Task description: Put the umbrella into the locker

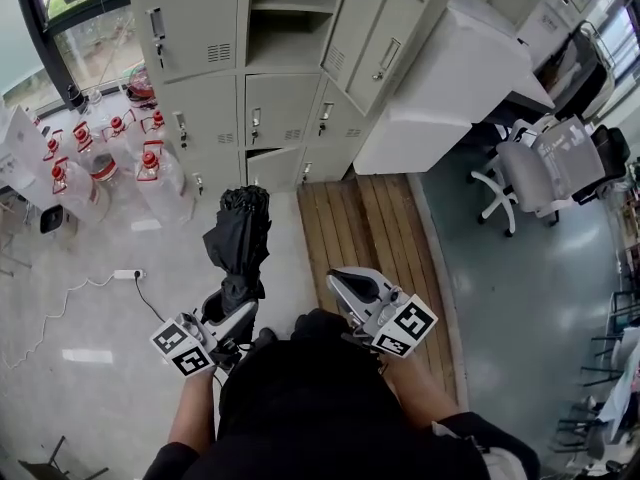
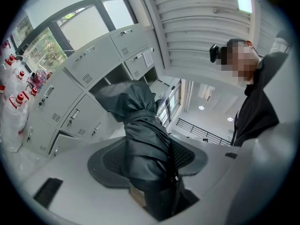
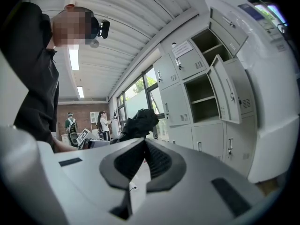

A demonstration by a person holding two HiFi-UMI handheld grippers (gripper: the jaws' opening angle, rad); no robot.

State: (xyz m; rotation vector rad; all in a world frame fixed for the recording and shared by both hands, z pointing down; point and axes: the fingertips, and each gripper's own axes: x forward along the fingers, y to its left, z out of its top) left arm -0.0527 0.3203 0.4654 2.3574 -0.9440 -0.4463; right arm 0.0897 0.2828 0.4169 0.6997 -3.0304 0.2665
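**One umbrella clamped, locker open ahead**

Grips a folded black umbrella (image 1: 240,236) in the left gripper (image 1: 232,313), jaws clamped on the wrapped fabric near its lower end. Points the bunched top away from the body, toward the lockers. Seen along the jaws, fills the gap between the dark pads (image 2: 108,161) and rises well past them.

Holds the right gripper (image 1: 350,288) just beside, to the right, apart from the umbrella. Jaws together at the tips there, nothing between them.

Faces a bank of grey lockers (image 1: 200,28) beyond the umbrella's top, well apart from it. Shows one upper compartment (image 1: 290,28) open, with its door (image 1: 385,38) swung to the right.

Farther out: red-capped water bottles (image 1: 150,163) on the floor to the left by the window, a strip of wooden boards (image 1: 365,218) below the lockers, an office chair (image 1: 545,168) to the right.
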